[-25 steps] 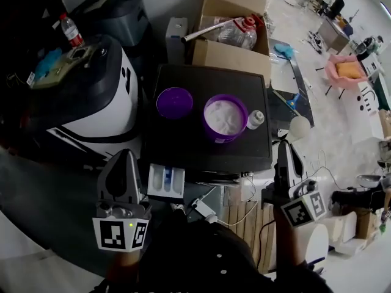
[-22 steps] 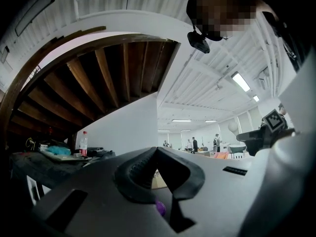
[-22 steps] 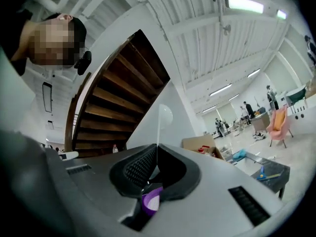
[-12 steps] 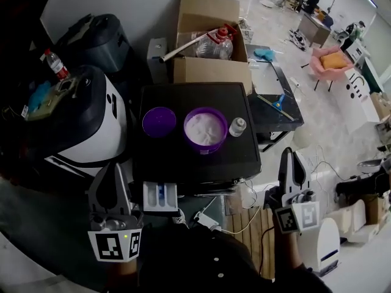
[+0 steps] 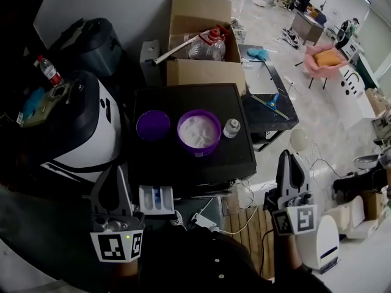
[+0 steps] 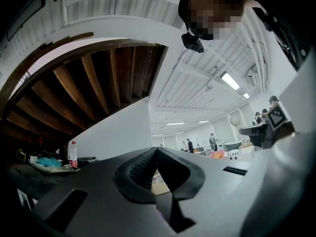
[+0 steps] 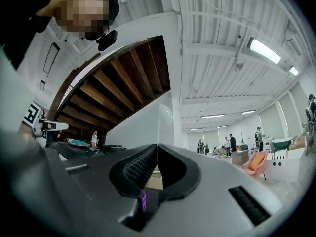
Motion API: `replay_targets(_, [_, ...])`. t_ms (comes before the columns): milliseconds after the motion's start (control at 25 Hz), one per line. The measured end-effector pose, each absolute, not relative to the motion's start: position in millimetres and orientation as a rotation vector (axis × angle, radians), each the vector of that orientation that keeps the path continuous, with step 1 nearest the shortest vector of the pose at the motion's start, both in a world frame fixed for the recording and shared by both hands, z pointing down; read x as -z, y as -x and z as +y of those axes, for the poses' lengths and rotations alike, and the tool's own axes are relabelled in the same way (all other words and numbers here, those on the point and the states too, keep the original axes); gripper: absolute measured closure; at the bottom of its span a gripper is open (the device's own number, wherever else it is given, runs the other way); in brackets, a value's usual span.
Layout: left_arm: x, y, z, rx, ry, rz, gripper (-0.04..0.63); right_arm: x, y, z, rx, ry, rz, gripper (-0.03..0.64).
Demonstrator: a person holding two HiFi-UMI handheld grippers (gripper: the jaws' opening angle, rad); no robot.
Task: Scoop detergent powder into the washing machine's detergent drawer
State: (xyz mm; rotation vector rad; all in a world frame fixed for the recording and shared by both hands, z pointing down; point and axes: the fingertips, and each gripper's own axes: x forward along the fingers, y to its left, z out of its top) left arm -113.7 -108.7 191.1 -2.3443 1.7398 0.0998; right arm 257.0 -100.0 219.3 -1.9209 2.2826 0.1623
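Observation:
A purple tub of white detergent powder [image 5: 198, 131] stands open on the black top of the washing machine [image 5: 238, 157]. Its purple lid [image 5: 153, 126] lies to its left, and a small white bottle [image 5: 231, 127] to its right. The white detergent drawer [image 5: 156, 199] is pulled out at the machine's front left. My left gripper [image 5: 114, 171] is shut and empty, just left of the drawer. My right gripper [image 5: 286, 159] is shut and empty, off the machine's right front corner. Both gripper views look upward at the ceiling: the left gripper [image 6: 157, 149] and the right gripper [image 7: 157, 146] each have their pads meeting.
A cardboard box [image 5: 204, 72] holding a clear plastic jug [image 5: 206, 44] stands behind the machine. A white and black appliance [image 5: 73, 127] sits at the left with a water bottle [image 5: 49, 71] behind it. Cables and a power strip [image 5: 204, 217] lie below the drawer. A low dark table [image 5: 269, 102] is at the right.
The head view has swung, so the machine and the tub sit further left in frame. Both grippers stay shut and low at the front, with the left one slightly lower.

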Motion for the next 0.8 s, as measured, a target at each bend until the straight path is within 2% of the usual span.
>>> replay_targets(800, [-202,114,-114,-0.105,2.362,1.751,0.58,-213,-239,-111,-0.175,1.877,2.322,0.583])
